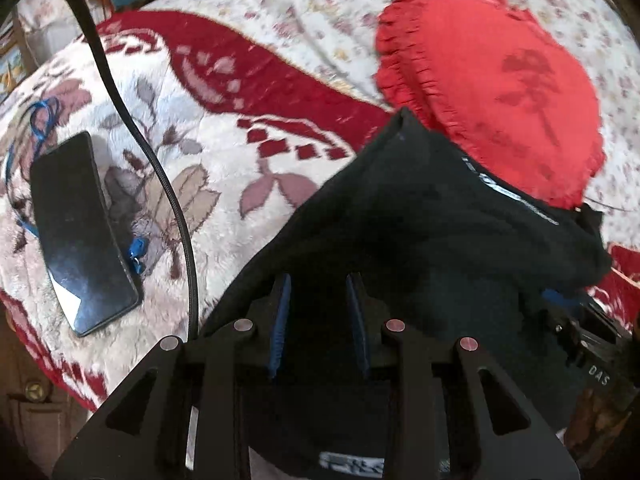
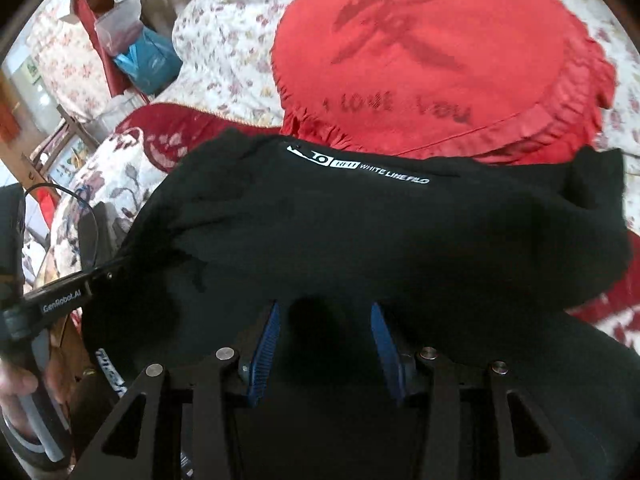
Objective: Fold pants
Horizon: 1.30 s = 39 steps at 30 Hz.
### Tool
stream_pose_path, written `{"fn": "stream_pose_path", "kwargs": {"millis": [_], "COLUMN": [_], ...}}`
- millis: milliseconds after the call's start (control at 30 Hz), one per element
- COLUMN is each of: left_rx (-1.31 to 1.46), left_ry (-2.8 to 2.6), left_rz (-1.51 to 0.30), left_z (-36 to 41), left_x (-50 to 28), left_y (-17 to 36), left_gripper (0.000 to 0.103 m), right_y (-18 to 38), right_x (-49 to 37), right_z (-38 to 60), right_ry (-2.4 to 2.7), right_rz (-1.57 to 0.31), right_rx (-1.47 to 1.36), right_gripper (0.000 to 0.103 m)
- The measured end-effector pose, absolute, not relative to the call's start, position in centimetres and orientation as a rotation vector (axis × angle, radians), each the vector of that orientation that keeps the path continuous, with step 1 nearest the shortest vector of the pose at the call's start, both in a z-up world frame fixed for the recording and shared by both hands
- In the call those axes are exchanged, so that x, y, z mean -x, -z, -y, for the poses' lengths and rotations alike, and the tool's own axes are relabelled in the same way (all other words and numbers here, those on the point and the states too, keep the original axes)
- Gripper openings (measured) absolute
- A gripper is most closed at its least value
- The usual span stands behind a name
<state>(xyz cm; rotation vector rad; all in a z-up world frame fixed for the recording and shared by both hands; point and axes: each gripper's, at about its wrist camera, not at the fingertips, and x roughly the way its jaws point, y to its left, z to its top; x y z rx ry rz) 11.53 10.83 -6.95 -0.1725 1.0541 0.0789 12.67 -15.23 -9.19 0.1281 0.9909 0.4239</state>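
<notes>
Covering the bed's (image 1: 224, 184) near edge, the black pants (image 2: 340, 232) lie bunched against a red cushion (image 2: 432, 60); soft, limp, best pinched at hems. Both grippers, left (image 1: 320, 320) and right (image 2: 326, 344), sit parted over cloth, gripping nothing visible.

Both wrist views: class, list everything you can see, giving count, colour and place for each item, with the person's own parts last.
pants: one, black with white lettering, draped across both grippers
cushion: one, red, frilled, on the bed beyond the pants
blanket: one, cream and red floral, under the pants
phone: one, black, flat on the blanket, left side
cable: one, black, crossing the blanket
plastic bag: one, blue, far left background
left gripper: black, blue pads, jaws apart under cloth
right gripper: black, blue pads, jaws apart under cloth
</notes>
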Motion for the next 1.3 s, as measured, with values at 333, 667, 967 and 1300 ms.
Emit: {"fn": "stream_pose_path", "kwargs": {"millis": [333,667,967,1300], "left_rx": [0.134,0.182,0.169,0.116], "left_ry": [-0.071,-0.061,-0.011,-0.041], "left_rz": [-1.022,-1.023,-0.961,-1.017], "left_z": [-10.2,-11.9,-11.2,-10.7], "left_x": [-11.0,-7.7,-8.5,-11.9], "left_y": [6.5,6.7,4.3,6.9], "left_gripper": [0.027,0.034,0.037,0.045], "right_y": [4.9,3.6,7.7,7.8], "right_x": [-11.0,-17.7,-23.9,-23.6], "right_z": [15.1,13.7,13.1,13.4], "right_ry": [-0.503,-0.511,-0.509,-0.580], "right_rz": [-0.911,-0.894,-1.023,-1.017], "right_rx": [-0.094,0.067,0.173,0.112], "right_gripper": [0.050,0.068,0.068,0.025]}}
